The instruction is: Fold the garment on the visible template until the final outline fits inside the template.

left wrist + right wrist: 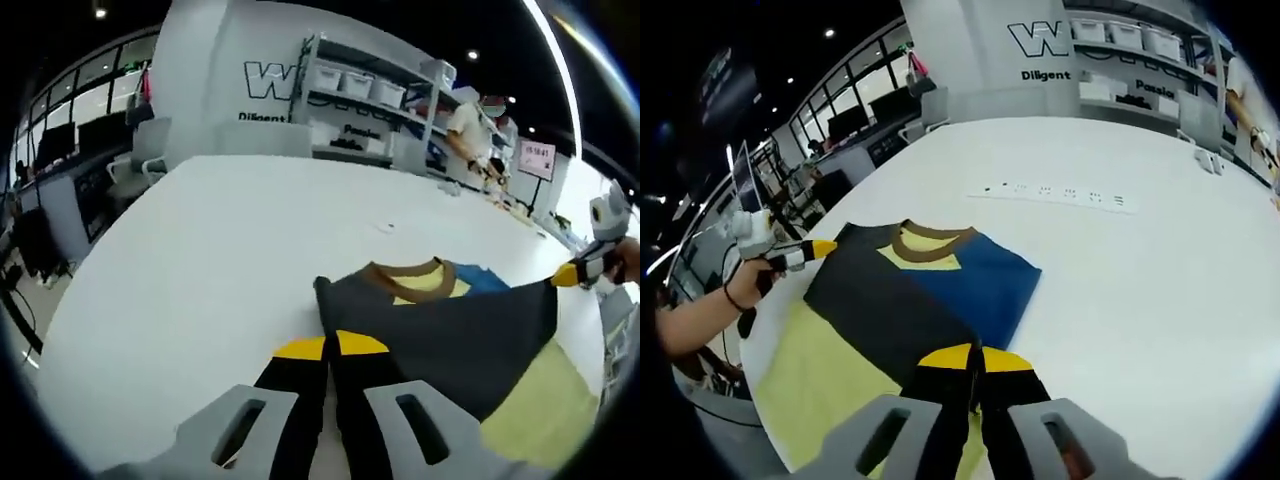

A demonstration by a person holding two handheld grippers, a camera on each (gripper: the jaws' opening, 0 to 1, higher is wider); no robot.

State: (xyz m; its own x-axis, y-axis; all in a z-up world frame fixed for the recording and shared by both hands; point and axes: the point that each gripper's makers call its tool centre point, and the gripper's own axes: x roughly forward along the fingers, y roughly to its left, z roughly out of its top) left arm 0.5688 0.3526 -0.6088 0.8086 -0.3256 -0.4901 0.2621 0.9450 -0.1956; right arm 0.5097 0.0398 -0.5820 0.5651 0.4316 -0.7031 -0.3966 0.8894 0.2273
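Left claw [328, 350]: its two yellow-tipped black jaws stand pressed together with the dark edge of the shirt [450, 335] at their tips, so it looks clamped on the cloth. Right claw [975, 357]: its jaws likewise stand closed tip to tip over the near hem of the shirt [910, 295], seemingly pinching it. In the left gripper view the right claw [572, 274] shows at the far right, held by a hand [628, 258], its yellow tip at a stretched corner of the cloth. In the right gripper view the left claw [815, 250] shows at the left with a hand [745, 285] behind it, tip on the shirt's corner.

One shirt lies on the white desk [1140, 260]: dark grey front, blue part to one side, yellow inner collar with a brown neckband. It sits partly on one pale yellow template [825, 375], which lies at the desk's near edge; the blue part spills past the template onto bare desk.

One white power strip [1055, 195] lies well apart from the shirt, toward the desk's far side. Wide bare desk runs beyond the collar and to both sides. Past the far edge stand one shelf [370, 95] with white bins and one person [470, 135].
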